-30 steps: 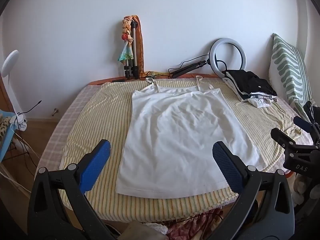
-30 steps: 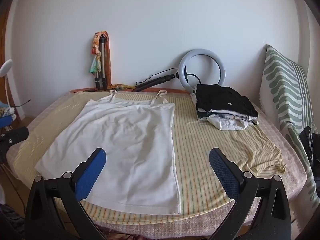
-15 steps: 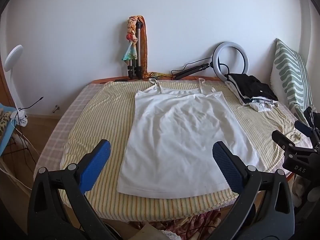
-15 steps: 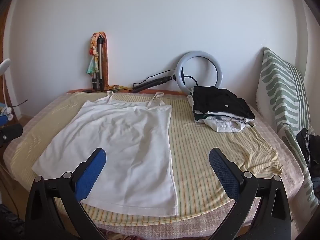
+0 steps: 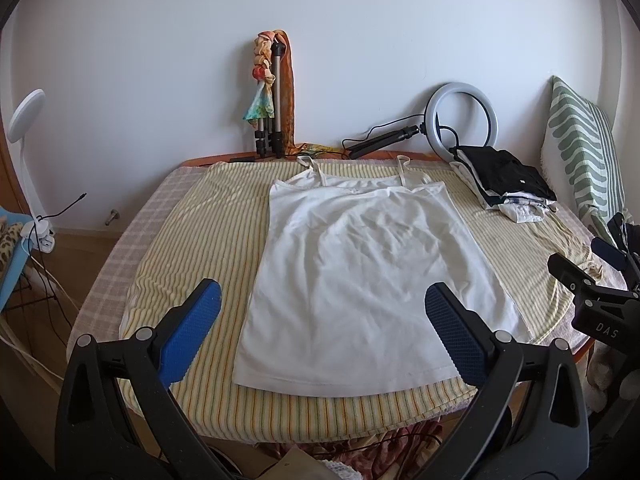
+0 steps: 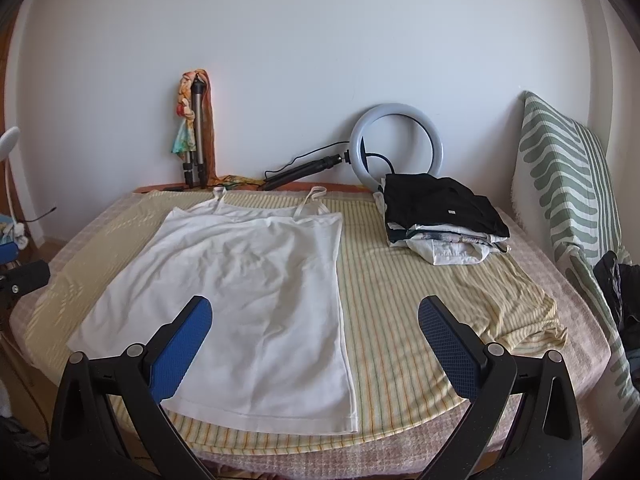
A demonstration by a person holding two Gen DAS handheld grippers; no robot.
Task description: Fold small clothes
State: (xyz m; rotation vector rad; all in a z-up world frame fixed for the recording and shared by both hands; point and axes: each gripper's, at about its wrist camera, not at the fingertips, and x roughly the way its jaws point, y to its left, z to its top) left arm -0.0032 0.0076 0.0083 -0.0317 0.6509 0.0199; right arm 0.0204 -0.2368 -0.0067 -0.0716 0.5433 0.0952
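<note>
Your white camisole [image 5: 360, 280] lies flat and face up on the striped yellow cloth [image 5: 192, 248] that covers the table, straps toward the wall, hem toward you; nothing is folded yet, so I judge the first fold is still ahead. Your left gripper [image 5: 320, 320] hangs above the hem with its blue pads wide apart and nothing between them; your right gripper [image 6: 312, 328] does the same over the right side seam, fingers equally spread and empty.

The main risk is the cloth beneath; it is thin and already rumpled at the right edge, so a pinch that goes too deep may take it up with the camisole and drag the whole layout askew; close on the hem only. The fabric looks light and limp; lift one corner ahead of the other and the fold line will likely slant. The straps [image 6: 312, 196] lie loose at the far end and may trail out of the fold if you don't tuck them. The stack of folded clothes [image 6: 440, 216] sits near the right side, before the ring light [image 6: 398, 144]; a wide sweep could knock it.
</note>
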